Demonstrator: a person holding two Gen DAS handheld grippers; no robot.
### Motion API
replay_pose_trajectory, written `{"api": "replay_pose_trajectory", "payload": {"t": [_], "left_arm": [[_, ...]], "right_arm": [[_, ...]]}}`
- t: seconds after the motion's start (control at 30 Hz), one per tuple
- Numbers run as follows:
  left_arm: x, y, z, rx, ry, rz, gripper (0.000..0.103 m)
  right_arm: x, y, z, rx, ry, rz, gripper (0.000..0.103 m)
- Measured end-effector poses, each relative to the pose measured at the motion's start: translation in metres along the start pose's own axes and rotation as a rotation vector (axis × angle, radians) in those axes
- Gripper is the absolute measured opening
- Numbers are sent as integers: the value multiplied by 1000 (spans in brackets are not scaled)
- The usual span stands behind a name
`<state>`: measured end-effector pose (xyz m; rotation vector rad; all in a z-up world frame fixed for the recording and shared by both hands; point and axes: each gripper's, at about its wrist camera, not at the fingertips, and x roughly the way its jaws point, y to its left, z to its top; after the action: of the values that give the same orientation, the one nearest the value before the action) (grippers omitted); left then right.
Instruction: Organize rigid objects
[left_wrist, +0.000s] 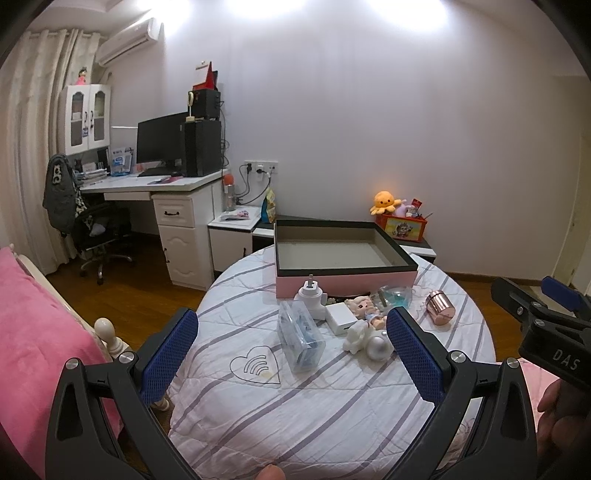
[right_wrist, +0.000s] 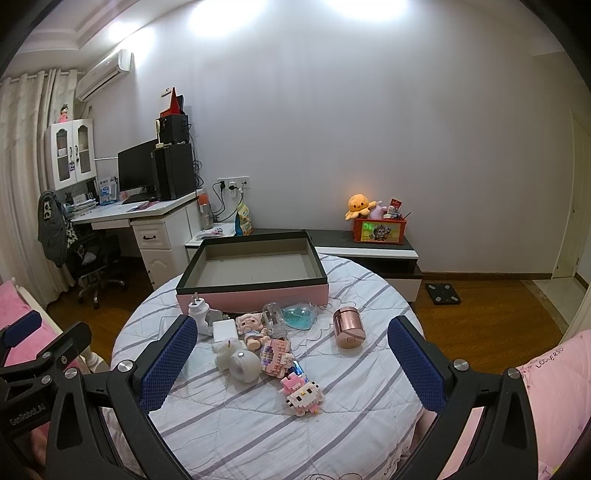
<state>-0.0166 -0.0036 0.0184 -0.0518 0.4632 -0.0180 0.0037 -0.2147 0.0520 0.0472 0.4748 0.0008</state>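
Note:
A pink box with a dark rim (left_wrist: 345, 282) (right_wrist: 255, 293) stands open and empty at the far side of the round striped table. In front of it lie a white plug adapter (left_wrist: 311, 297) (right_wrist: 199, 312), a white charger (left_wrist: 341, 318) (right_wrist: 224, 329), a doll figure (left_wrist: 369, 312) (right_wrist: 253, 328), a clear plastic case (left_wrist: 301, 339), a rose-gold tin (left_wrist: 440, 307) (right_wrist: 348, 328), a silver ball (left_wrist: 377, 347) (right_wrist: 243, 365) and a pink block toy (right_wrist: 301, 393). My left gripper (left_wrist: 291, 356) and right gripper (right_wrist: 291, 363) are open and empty above the table's near side.
The table's striped cloth (left_wrist: 295, 413) (right_wrist: 280, 435) hangs over the edge. A pink bed (left_wrist: 33, 332) is at the left. A white desk with monitor (left_wrist: 162, 147) and a chair (left_wrist: 92, 229) stand behind. A low cabinet with a toy crate (right_wrist: 380, 230) is by the wall.

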Motion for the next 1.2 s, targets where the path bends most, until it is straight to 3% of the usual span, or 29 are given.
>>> {"api": "replay_pose_trajectory", "payload": {"t": [0.8, 1.2], "left_arm": [[32, 7, -18, -4, 56, -1, 103], [77, 16, -46, -4, 156, 29, 103]], "right_arm": [[33, -5, -15, -18, 51, 32, 103], [81, -19, -52, -25, 181, 26, 103]]}}
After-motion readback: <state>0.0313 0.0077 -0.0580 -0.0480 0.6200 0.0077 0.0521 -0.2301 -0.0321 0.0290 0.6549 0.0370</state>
